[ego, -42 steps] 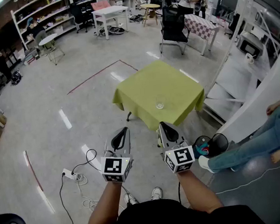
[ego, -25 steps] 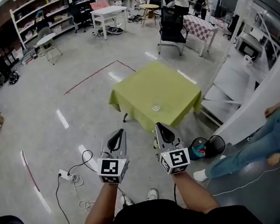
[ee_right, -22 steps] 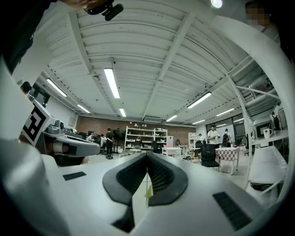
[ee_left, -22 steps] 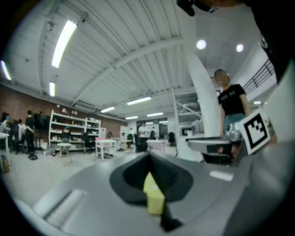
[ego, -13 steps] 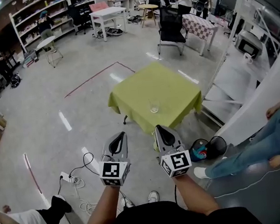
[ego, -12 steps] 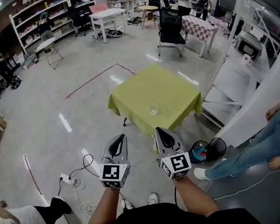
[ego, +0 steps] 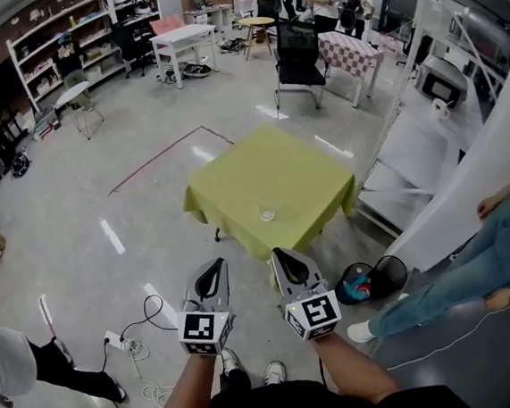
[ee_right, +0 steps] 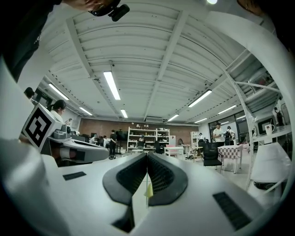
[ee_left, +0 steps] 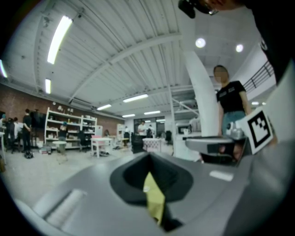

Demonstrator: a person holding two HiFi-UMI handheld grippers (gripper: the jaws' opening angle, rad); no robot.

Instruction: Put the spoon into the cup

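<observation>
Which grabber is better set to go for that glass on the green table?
Right, probably: the right gripper points almost straight at the cup on the green table, while the left gripper sits further aside. Both have shut, empty jaws; no spoon shows.

Bright ceiling strip lights are flooding the room, glaring off the floor (edges are bending fisheye-style); the near foreground is blurring.

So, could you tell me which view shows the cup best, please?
The head view: the clear cup stands in plain sight on the green table, small but whole. The left and right gripper views show only a green sliver of table between their jaws; no cup can be made out.
</observation>
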